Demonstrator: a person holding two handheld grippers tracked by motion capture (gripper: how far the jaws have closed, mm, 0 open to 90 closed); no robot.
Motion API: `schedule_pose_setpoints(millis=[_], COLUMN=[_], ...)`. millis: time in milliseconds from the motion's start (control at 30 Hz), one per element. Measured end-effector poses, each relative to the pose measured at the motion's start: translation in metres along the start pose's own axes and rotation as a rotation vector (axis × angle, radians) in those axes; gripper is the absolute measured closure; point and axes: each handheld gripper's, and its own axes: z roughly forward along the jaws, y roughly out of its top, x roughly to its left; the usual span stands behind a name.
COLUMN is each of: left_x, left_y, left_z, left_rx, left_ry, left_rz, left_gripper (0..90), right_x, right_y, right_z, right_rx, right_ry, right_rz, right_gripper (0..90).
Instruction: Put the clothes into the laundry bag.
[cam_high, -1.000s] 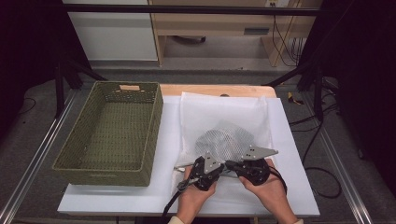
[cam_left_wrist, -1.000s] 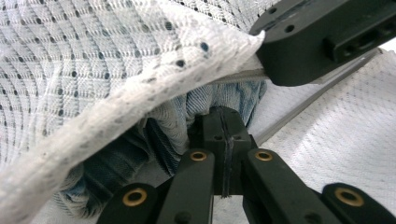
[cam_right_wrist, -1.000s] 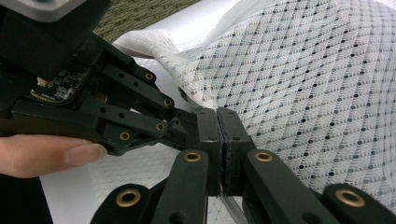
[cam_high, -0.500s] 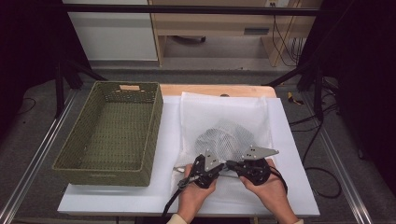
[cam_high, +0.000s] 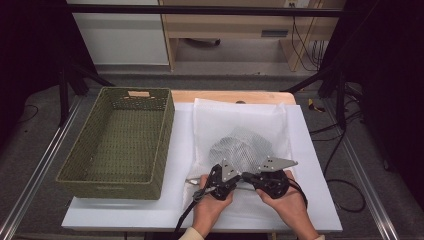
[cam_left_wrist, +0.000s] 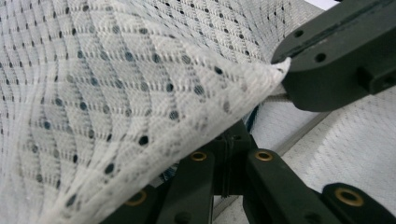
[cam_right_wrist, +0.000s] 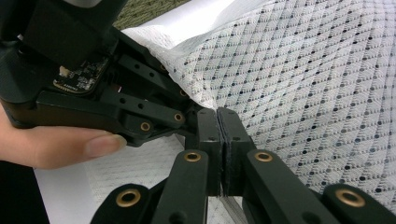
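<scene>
White sheeting covers the bench (cam_high: 310, 150), green basket (cam_high: 120, 140) at left. Left hand-held gripper (cam_high: 235, 176) and right hand-held gripper (cam_high: 248, 176) each pinch the mesh bag (cam_high: 240, 135), lifted mid-bench.

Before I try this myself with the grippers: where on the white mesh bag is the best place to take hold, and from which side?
Grip the mesh bag at its near edge, from the person's side. The rest lies flat on the table, while that edge is lifted, a thin fold that shut jaws can pinch. The left gripper and right gripper both clamp it there, side by side.
</scene>
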Motion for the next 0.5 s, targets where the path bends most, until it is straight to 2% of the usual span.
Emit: schedule_pose_setpoints(millis=[500], left_x=[0.0033], left_y=[0.0024], left_z=[0.0055], left_rx=[-0.002], left_ry=[0.016], left_rz=[-0.011], left_gripper=[90.0], right_x=[-0.0006], right_y=[-0.0016], right_z=[0.0018], right_rx=[0.009], right_ry=[-0.003], right_rz=[-0.001], right_gripper=[89.2])
